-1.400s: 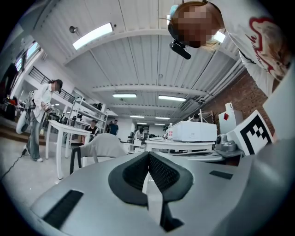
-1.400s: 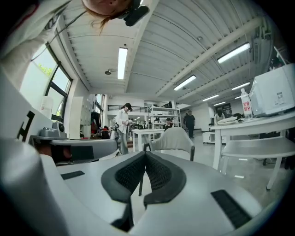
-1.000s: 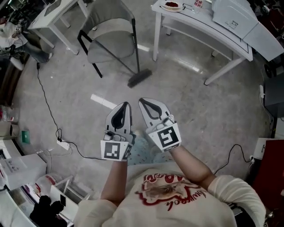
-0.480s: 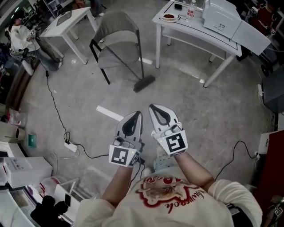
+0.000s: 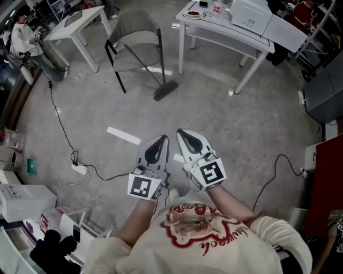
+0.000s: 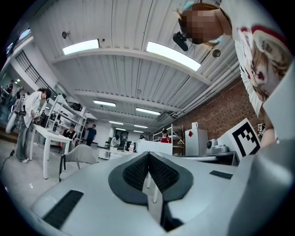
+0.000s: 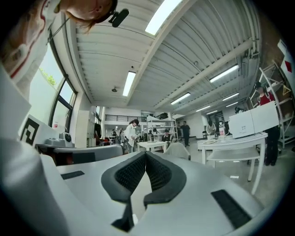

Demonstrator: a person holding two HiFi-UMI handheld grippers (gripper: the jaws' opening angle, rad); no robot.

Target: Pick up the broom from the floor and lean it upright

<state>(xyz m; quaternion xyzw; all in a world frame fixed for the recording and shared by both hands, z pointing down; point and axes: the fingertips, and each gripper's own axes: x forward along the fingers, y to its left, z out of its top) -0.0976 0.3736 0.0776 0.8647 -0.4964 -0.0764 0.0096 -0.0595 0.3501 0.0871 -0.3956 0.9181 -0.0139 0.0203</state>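
The broom has a dark brush head (image 5: 166, 91) resting on the concrete floor. Its thin dark handle (image 5: 143, 65) slants up and left across the front of the grey chair (image 5: 136, 37). My left gripper (image 5: 162, 139) and right gripper (image 5: 181, 132) are held side by side close to the person's chest, well short of the broom. Both point toward it. In the left gripper view the left gripper (image 6: 148, 156) has its dark pads pressed together on nothing. The right gripper (image 7: 145, 156) shows the same in the right gripper view. The broom is not visible in either gripper view.
A white table (image 5: 225, 33) with a printer (image 5: 249, 13) and a plate stands right of the chair. A smaller white table (image 5: 75, 24) is at upper left. A power strip with cable (image 5: 79, 169) and a white tape strip (image 5: 123, 136) lie on the floor.
Both grippers have travelled together with the person, still side by side. The chair, table and broom have shifted in the view and look slightly farther off. The jaws stayed shut.
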